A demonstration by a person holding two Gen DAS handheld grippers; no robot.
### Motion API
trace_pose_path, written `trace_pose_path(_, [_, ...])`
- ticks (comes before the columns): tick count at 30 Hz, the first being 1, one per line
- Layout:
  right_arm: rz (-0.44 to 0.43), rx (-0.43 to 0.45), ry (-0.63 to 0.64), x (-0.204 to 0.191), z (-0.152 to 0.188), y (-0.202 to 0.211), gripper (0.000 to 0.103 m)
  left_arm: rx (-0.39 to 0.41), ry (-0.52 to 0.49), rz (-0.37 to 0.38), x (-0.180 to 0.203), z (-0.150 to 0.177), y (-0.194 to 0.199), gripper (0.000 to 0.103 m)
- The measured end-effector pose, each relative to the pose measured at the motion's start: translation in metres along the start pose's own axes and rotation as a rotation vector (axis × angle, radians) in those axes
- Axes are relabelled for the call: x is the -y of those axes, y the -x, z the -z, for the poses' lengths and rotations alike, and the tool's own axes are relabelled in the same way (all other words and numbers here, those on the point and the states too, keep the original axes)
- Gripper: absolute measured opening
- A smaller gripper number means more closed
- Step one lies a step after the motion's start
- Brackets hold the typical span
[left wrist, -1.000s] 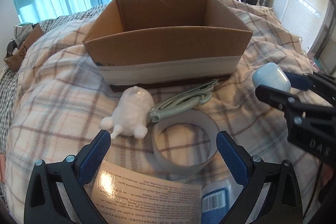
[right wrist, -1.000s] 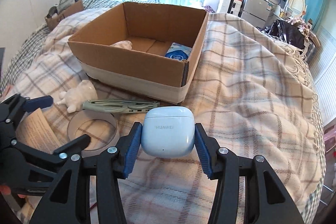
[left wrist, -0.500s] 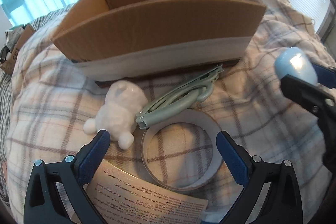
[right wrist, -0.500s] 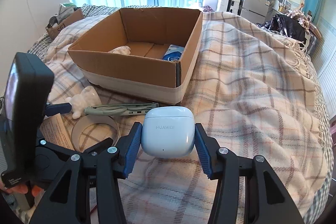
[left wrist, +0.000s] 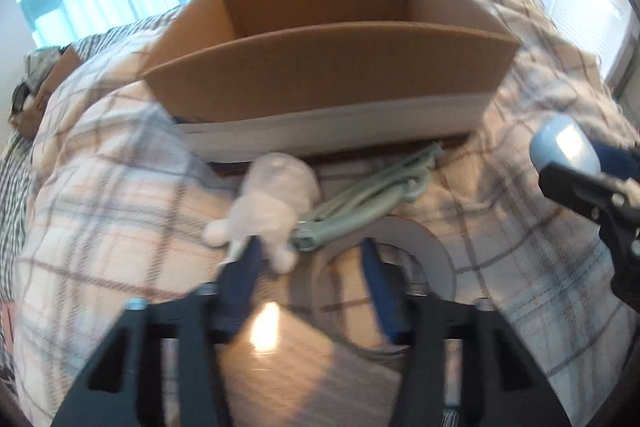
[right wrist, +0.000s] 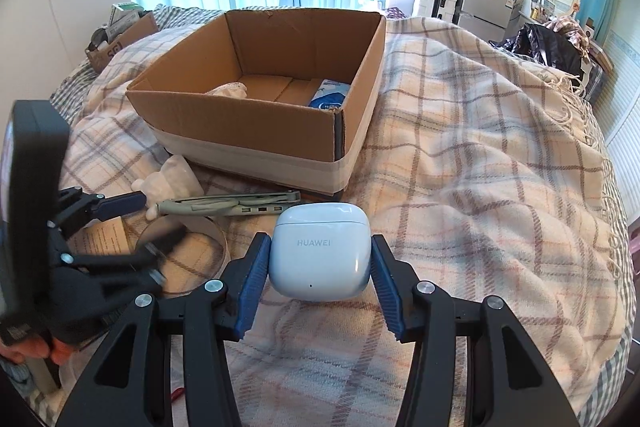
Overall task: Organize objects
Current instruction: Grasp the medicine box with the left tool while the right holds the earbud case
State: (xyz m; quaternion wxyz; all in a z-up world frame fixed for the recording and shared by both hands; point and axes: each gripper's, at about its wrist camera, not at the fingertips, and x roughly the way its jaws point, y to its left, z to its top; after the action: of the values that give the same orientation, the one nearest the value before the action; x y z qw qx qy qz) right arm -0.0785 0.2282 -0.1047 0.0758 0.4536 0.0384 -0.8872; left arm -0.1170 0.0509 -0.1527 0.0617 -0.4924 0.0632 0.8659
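My right gripper (right wrist: pixel 318 265) is shut on a pale blue earbud case (right wrist: pixel 319 251) and holds it above the plaid blanket, in front of the open cardboard box (right wrist: pixel 240 119). The case also shows in the left wrist view (left wrist: pixel 564 145). My left gripper (left wrist: pixel 310 259) has its jaws half closed, a gap still between them, over a tape ring (left wrist: pixel 420 247), just short of a white bear figure (left wrist: pixel 272 203) and a grey-green folding tool (left wrist: pixel 372 199). The box holds a white item (right wrist: pixel 228 90) and a blue packet (right wrist: pixel 330 98).
A printed leaflet (left wrist: pixel 276 359) lies under the left gripper. A small box of clutter (right wrist: pixel 120 35) sits at the far left edge of the bed. Curtains, a TV and shelves stand behind. The plaid blanket (right wrist: pixel 480 147) stretches to the right of the box.
My left gripper's jaws have narrowed markedly while it pushed forward toward the bear and tape ring. The right gripper keeps its hold on the case, almost still.
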Motion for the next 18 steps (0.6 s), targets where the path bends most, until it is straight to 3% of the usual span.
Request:
trace_pose_path(3, [0.004,0.001,0.005,-0.002,0.001,0.001,0.050,0.013,0.034,0.035,-0.012,-0.001,0.008,0.012])
trace_pose_path(4, [0.007,0.001,0.007,-0.002,0.001,0.001,0.050,0.019,0.035,0.034,-0.016,0.000,0.011,0.010])
trace_pose_path(11, [0.017,-0.005,0.009,-0.004,0.004,0.002,0.050,-0.006,0.053,0.037,-0.019,0.000,0.010,0.010])
trace_pose_path(16, [0.018,-0.009,0.007,-0.004,0.004,0.001,0.050,-0.046,0.038,0.015,-0.016,0.005,0.013,0.026])
trace_pose_path(18, [0.015,-0.009,0.005,-0.003,0.004,0.000,0.050,-0.046,0.050,0.029,-0.021,0.009,0.019,0.045])
